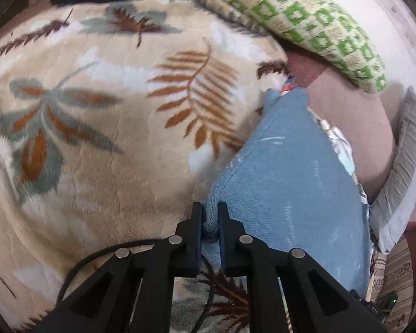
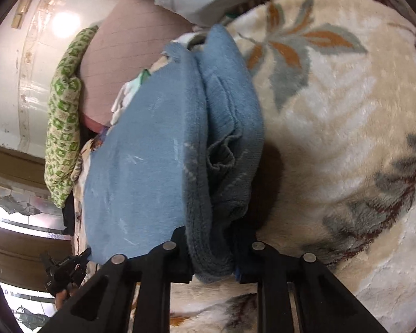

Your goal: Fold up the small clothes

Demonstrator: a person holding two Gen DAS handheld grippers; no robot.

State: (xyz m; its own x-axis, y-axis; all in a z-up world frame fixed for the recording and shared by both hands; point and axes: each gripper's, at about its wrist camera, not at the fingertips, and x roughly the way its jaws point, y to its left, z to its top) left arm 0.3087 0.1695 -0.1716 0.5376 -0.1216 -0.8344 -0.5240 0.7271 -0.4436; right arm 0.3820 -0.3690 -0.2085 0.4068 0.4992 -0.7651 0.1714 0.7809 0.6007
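Left wrist view: at the bottom, the left gripper (image 1: 210, 216) has its black jaws nearly closed, pinching a rolled corner of the blue garment (image 1: 285, 183) between them. From that pinched corner the blue cloth, a soft knit or terry piece, rises up and to the right as a broad taut panel with faint pale streaks on it. A thin black cable (image 1: 97, 258) curves across the bedding just left of the jaws. Below and around everything lies the cream fleece blanket (image 1: 111, 138), printed with rust, brown and grey-green leaves. Past the garment's far edge, a few pieces of pale, mixed cloth (image 1: 338, 141) peek out, too hidden to identify. Beyond them sits a pinkish cushion or mattress (image 1: 355, 116), and furthest off a green-and-cream patterned pillow (image 1: 305, 16) lies along the top, with a grey-edged cloth (image 1: 402, 172) at the right.

Right wrist view: the right gripper (image 2: 212, 252) clamps a thick bunch of the same blue garment (image 2: 141, 166) between its jaws, the folded layers bulging out below them. The cloth spreads up and away, doubled with a darker inner fold on the right. At lower left, the other gripper's black tip touches the garment's corner. The blanket (image 2: 332, 125) fills the right side; the green pillow (image 2: 63, 127) stands at far left.
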